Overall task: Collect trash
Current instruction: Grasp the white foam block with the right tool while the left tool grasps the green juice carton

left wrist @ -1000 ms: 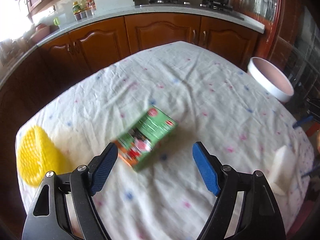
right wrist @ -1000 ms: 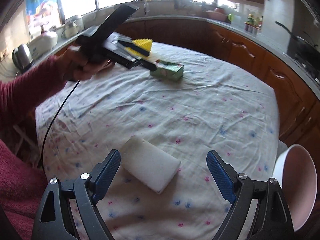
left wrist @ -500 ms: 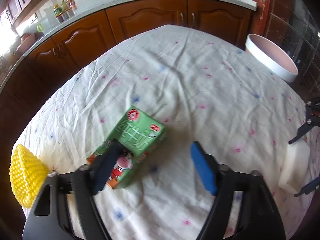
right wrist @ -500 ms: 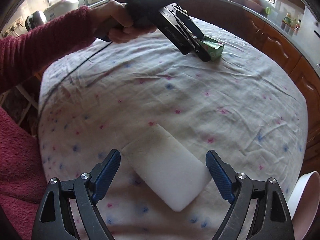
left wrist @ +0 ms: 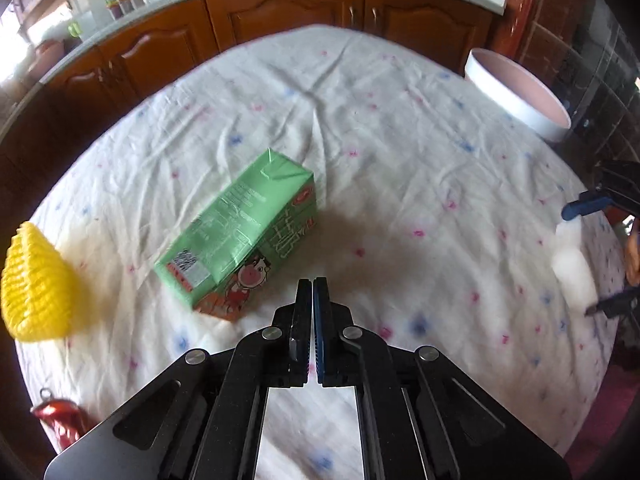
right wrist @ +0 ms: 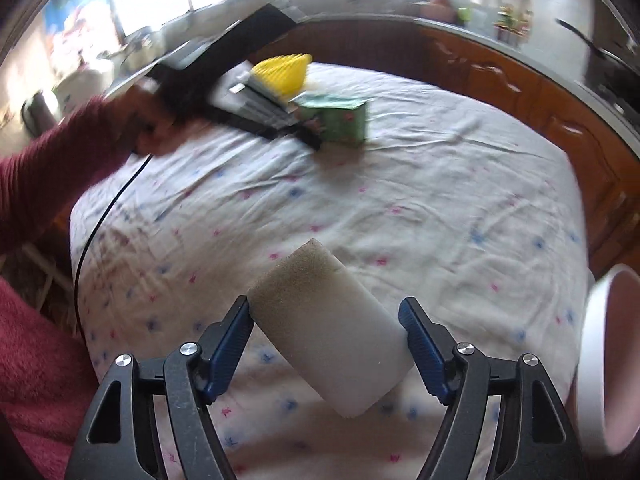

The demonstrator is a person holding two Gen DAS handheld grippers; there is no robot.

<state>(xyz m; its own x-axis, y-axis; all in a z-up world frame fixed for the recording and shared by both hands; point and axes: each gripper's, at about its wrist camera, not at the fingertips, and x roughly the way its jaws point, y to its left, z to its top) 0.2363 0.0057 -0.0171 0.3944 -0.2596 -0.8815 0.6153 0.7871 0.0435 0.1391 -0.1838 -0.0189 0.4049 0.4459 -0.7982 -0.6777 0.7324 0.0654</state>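
A green drink carton lies on its side on the flowered tablecloth, just left of and beyond my left gripper. That gripper is shut, pad against pad, with nothing between. The right wrist view shows the left gripper held by a hand in a red sleeve, its tip touching the carton. My right gripper straddles a white sponge block. Its jaws are closing and both pads touch the block, which sits tilted with its far end raised.
A yellow foam net lies at the table's left edge, with a small red object nearer me. A white bin stands off the table's far right side. Wooden cabinets and a counter curve around behind.
My left gripper went from wide open around the carton to fully shut; the carton ended up outside the jaws, rolled onto another side. My right jaws narrowed onto the sponge, which tipped up.
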